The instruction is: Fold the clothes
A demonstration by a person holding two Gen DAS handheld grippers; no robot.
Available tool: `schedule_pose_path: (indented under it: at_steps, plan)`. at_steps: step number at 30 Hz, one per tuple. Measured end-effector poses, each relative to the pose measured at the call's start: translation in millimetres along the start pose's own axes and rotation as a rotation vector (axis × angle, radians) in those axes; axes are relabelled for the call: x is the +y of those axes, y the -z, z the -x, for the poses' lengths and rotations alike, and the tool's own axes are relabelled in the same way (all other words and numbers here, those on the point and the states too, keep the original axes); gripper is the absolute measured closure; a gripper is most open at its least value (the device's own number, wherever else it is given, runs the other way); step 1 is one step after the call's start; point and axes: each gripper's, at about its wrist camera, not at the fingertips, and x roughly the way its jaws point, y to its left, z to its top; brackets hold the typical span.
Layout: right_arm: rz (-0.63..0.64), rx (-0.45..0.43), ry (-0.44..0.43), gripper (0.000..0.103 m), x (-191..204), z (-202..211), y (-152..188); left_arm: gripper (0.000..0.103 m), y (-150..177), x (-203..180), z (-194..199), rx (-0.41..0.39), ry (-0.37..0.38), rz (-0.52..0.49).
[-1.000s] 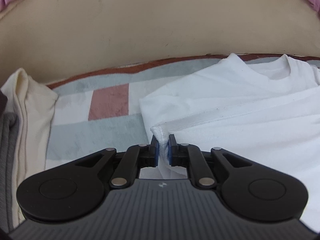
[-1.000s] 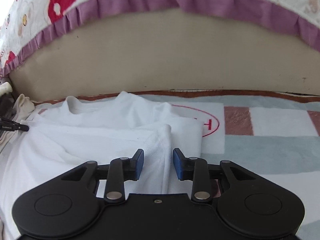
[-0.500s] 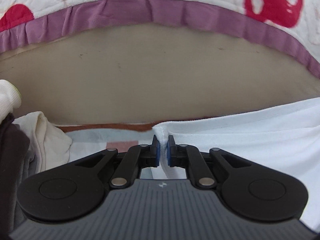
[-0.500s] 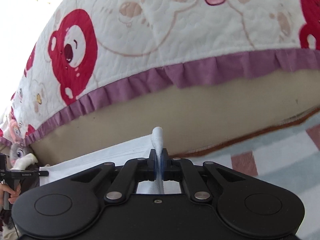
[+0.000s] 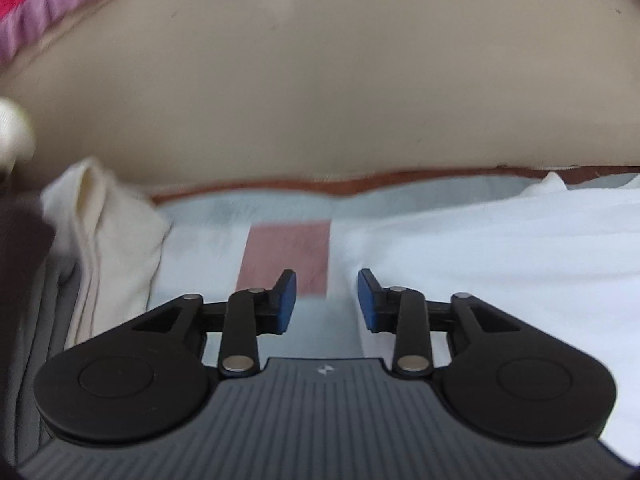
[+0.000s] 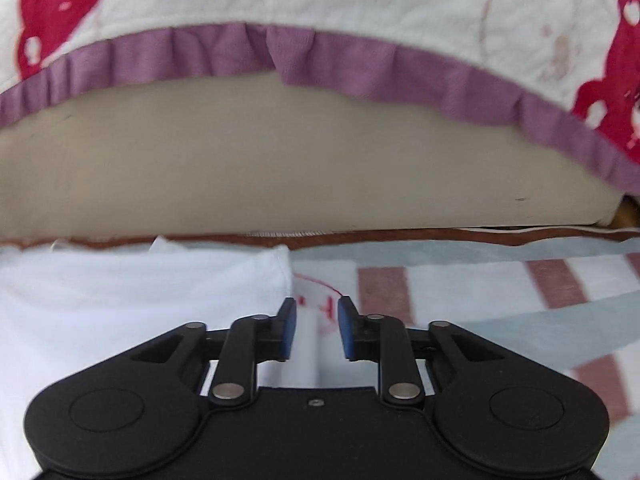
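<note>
Here the left claw [image 5: 327, 300] was seen with its jaws parting, nothing between the blue pads [image 5: 287, 299], only the patterned blanket [image 5: 208, 248] with its pink rectangle showing through the gap. The white T-shirt [image 5: 520, 264] was laid flat on that blanket to the right of this claw, its near edge just beside the right-hand pad, though through the blur it could not be told whether cloth and pad touched. A cream garment [image 5: 116, 248] was bunched at the left, with grey cloth [image 5: 36, 320] beside it. In the right wrist view, the right claw [image 6: 317, 330] was likewise opening, its pads pressing on nothing; the folded edge of the white T-shirt [image 6: 120, 304] was found at its left finger, over a red printed circle on the blanket [image 6: 500, 280]. Behind stood a beige mattress side [image 6: 280, 160] under a purple-frilled quilt [image 6: 320, 0].
</note>
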Motion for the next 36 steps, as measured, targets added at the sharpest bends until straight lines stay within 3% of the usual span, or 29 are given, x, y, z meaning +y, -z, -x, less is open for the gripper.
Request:
schedule_pose_path:
  at_steps: [3,7,10,13,15,18,21,25,31,34,36]
  plan:
    - [-0.117,0.017,-0.080,0.062,-17,40,14,0.065,1,-1,11,0.091,-0.010,-0.007]
    - [-0.305,0.084,-0.189,0.061,-28,72,43,0.065,5,-24,54,0.164,0.026,-0.043]
    - [-0.308,0.150,-0.226,0.059,-17,79,49,0.064,3,-55,101,0.196,0.070,-0.074]
    - [-0.293,0.190,-0.296,0.054,-6,77,53,0.062,7,-90,162,0.199,0.059,-0.095]
    - [-0.277,0.189,-0.298,0.054,-1,73,60,0.062,11,-109,202,0.200,0.068,-0.087]
    - [-0.224,0.214,-0.224,0.054,3,66,76,0.062,21,-138,253,0.186,0.069,-0.142]
    - [-0.252,0.208,-0.234,0.054,-6,70,80,0.062,24,-157,277,0.168,0.068,-0.132]
    - [-0.368,0.169,-0.290,0.054,-21,79,82,0.061,32,-154,284,0.150,0.114,0.024]
    - [-0.404,0.162,-0.258,0.054,-21,101,89,0.058,108,-81,275,0.077,0.156,0.527]
    - [-0.446,0.189,-0.188,0.054,-27,105,96,0.057,139,-63,257,0.087,0.143,0.607]
    - [-0.485,0.198,-0.179,0.054,-30,106,100,0.057,151,-57,233,0.144,0.143,0.588]
